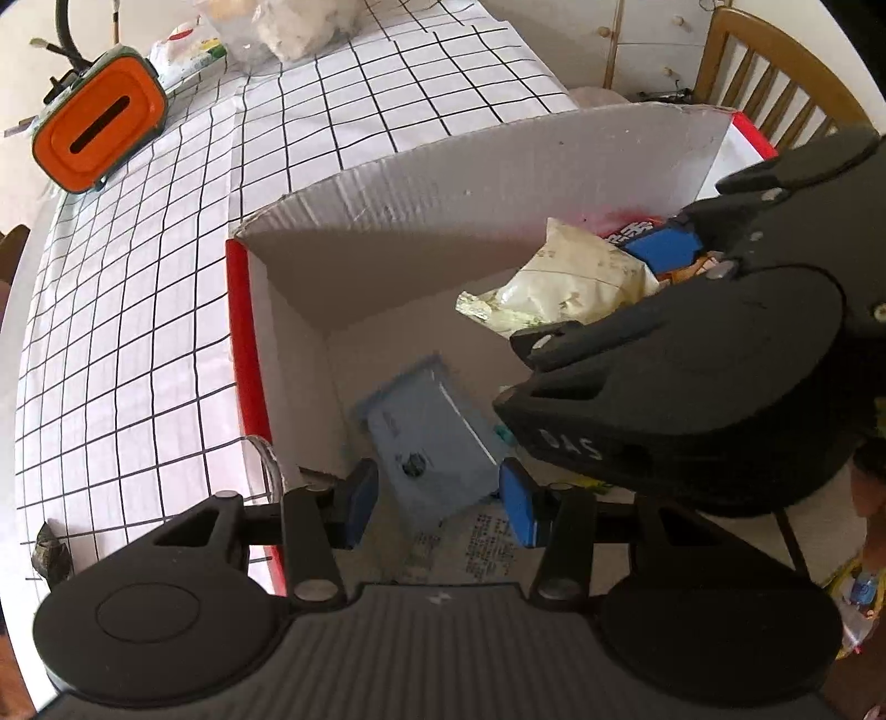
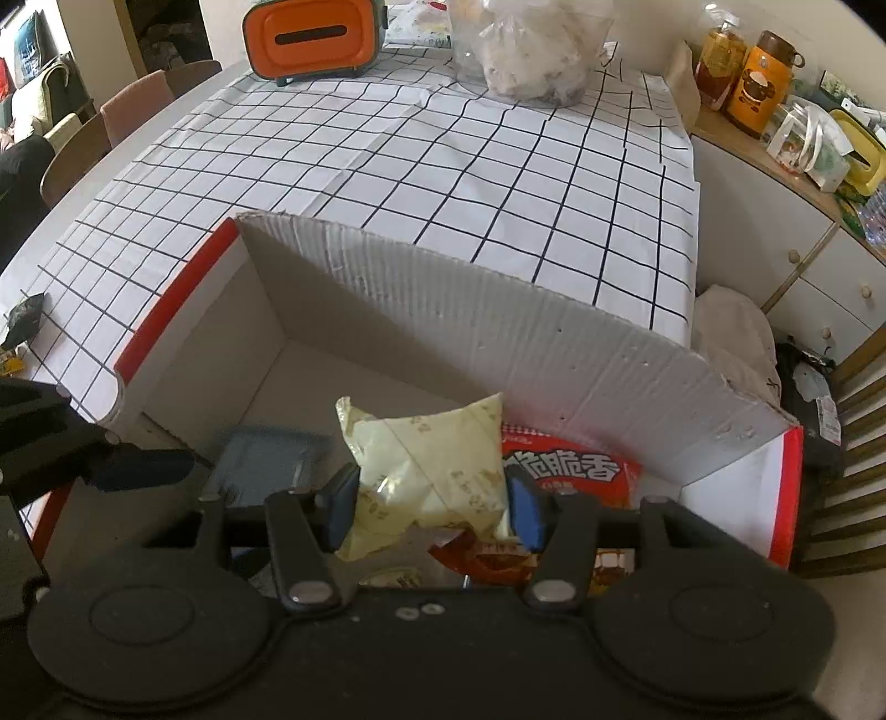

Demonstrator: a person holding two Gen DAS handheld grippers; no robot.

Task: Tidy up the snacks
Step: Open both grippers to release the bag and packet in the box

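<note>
Blue pads (image 1: 518, 501) of the left gripper (image 1: 437, 501) are held apart on either side of a blue pack (image 1: 429, 437), which lies on the box (image 1: 387, 199) floor; contact cannot be told. Its long axis is seen running from the near right toward the far-left corner. The right gripper (image 2: 432, 507) is seen with a cream bag (image 2: 426, 459) between its pads (image 2: 523, 512); both pads appear to touch it, though a firm clamp cannot be told. The bag is tilted, long axis slanting up to the right, above a red pack (image 2: 570, 471). The box is set on a checked cloth (image 2: 415, 149). Farther off, an orange case (image 2: 310, 36) and a clear bag (image 2: 531, 50) are seen.
</note>
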